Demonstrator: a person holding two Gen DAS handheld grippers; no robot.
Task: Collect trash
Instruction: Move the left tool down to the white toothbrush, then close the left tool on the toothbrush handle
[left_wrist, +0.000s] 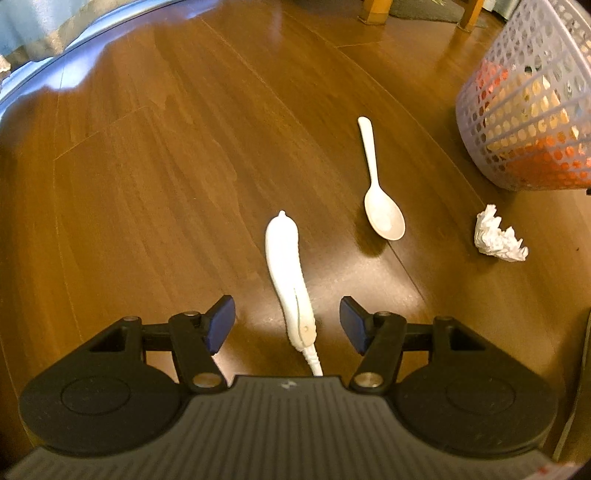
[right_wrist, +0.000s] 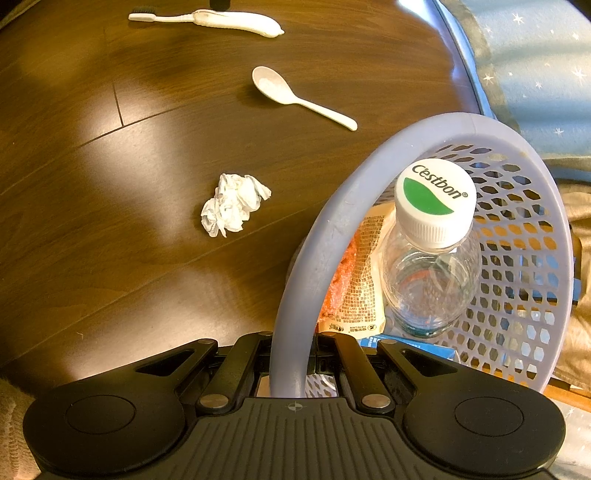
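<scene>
A white toothbrush (left_wrist: 284, 258) lies on the wooden floor, its thick handle pointing away. My left gripper (left_wrist: 287, 317) hangs over its neck, open, with a blue pad (left_wrist: 221, 321) well clear on each side. Farther right lie a white plastic spoon (left_wrist: 382, 214) and a crumpled white tissue (left_wrist: 496, 238). My right gripper (right_wrist: 290, 354) is shut on the rim of the lavender mesh basket (right_wrist: 332, 221). Inside the basket stand a clear bottle (right_wrist: 432, 236) with a white cap and some wrappers (right_wrist: 362, 280). The right wrist view also shows the tissue (right_wrist: 232, 205), spoon (right_wrist: 273, 86) and toothbrush (right_wrist: 236, 20).
The basket (left_wrist: 524, 110) stands at the right of the left wrist view, close to the tissue. Wooden furniture legs (left_wrist: 373, 9) stand at the far edge. A blue starred fabric (right_wrist: 535, 55) hangs behind the basket.
</scene>
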